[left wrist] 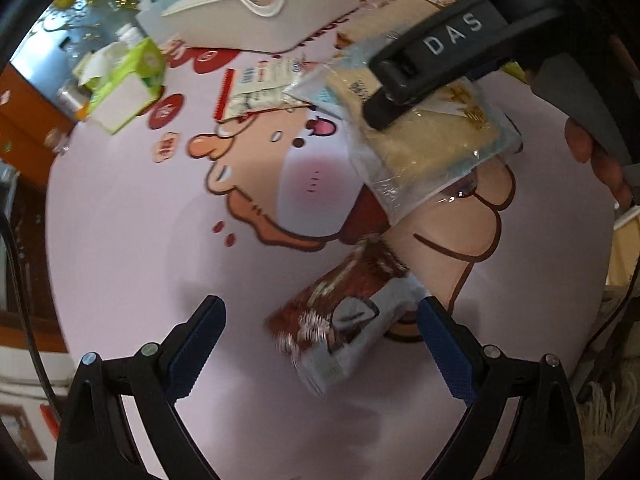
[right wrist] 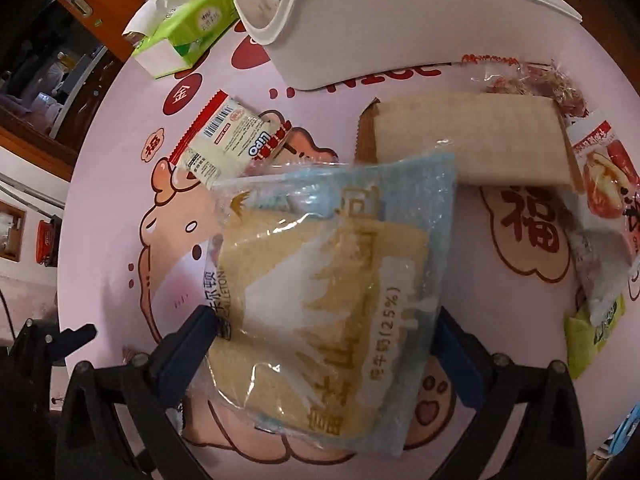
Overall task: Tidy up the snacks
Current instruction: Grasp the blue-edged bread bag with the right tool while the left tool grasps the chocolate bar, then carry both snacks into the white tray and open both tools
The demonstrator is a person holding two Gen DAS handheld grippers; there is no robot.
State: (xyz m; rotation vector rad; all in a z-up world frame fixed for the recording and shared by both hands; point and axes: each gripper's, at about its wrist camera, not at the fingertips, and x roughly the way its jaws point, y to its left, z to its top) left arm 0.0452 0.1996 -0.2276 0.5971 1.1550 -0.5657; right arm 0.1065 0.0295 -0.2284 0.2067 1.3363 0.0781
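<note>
Currently, right gripper (right wrist: 320, 344) spread wide, astride bread packet (right wrist: 320, 292) mid-table (right wrist: 104, 240), long axis running away from fingers; left gripper (left wrist: 320, 344) wide over chocolate packet (left wrist: 344, 316), lying slantwise.

Both wrist cameras look steeply down, close over the pink table (left wrist: 120, 240).

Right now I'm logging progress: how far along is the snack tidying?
Barely begun. Nothing shows inside the white bin from here. In hand: the open right gripper straddles the bread pack, and the open left gripper straddles the chocolate snack; neither is gripped. Left: the Lipo pack, the brown pack and the wrappers at right.
</note>
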